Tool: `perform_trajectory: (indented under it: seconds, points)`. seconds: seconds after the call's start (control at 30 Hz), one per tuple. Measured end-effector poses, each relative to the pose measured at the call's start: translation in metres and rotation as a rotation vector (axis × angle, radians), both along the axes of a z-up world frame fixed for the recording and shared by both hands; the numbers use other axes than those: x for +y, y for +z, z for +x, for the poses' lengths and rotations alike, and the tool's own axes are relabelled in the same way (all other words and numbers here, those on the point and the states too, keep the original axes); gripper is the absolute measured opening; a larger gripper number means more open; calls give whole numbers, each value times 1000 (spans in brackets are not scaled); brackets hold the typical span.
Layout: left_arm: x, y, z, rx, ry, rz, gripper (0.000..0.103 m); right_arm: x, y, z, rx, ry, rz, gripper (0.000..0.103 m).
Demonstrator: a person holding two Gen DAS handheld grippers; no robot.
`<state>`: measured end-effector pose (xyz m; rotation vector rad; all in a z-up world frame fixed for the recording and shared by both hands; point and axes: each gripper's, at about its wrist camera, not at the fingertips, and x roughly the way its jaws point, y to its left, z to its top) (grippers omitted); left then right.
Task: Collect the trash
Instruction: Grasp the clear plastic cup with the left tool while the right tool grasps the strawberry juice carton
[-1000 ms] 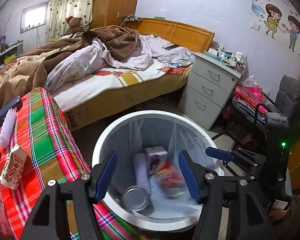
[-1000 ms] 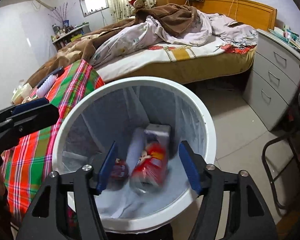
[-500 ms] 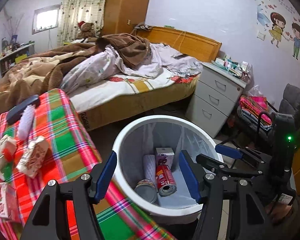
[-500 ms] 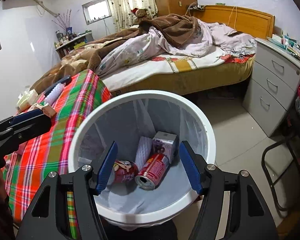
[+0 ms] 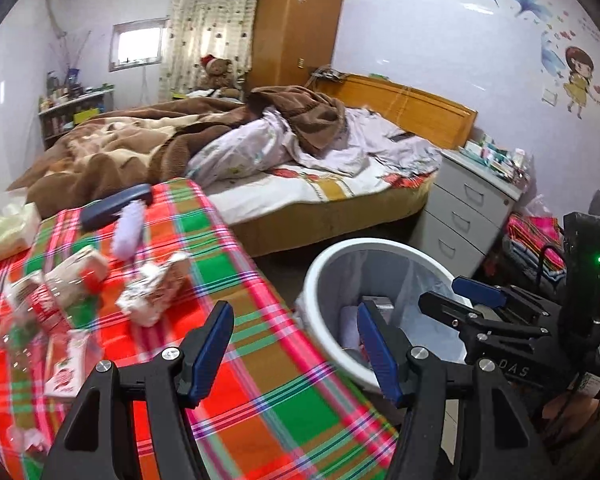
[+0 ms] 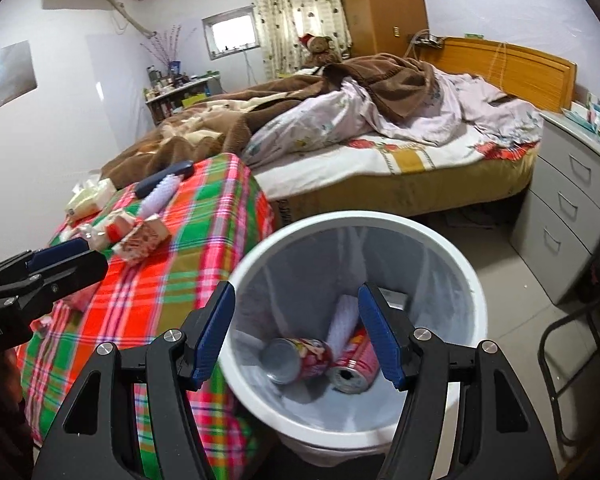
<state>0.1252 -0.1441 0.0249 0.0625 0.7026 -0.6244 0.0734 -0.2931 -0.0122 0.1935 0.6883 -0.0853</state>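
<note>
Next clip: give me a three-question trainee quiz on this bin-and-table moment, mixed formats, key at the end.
1. True or false: the left gripper grips a carton from the red and green plaid tablecloth.
2. Multiple choice: what lies in the white round trash bin? A) only a liner bag B) two red drink cans and other scraps C) a teddy bear
3. Fill in: the right gripper hovers over the ____ with open, empty jaws.

Key: 1 false, its jaws are open and empty. 2 B. 3 bin.
</note>
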Motion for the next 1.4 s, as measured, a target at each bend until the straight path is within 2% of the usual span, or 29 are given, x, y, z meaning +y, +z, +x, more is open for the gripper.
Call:
perform_trajectory:
  seconds: [0.43, 0.6, 0.77, 1.03, 1.3, 1.4]
  points:
    - [117, -8, -2, 0, 280, -1, 64, 61, 2, 22, -25, 143, 17, 66]
    - [164, -14, -8, -8, 401, 14, 66, 86, -1, 31, -14, 207, 29, 66]
    - [201, -26, -12, 11, 473, 17, 67, 112, -7, 43, 13, 258, 32, 66]
    - [243, -46, -18, 57, 518, 19, 67, 151, -11, 53, 39, 326, 29, 66]
    - [250, -69, -12, 98, 475, 4, 67, 187, -13, 68, 63, 380, 33, 66]
    - [250, -77, -3, 103, 483, 34, 67, 200, -16, 74, 83, 386, 24, 66]
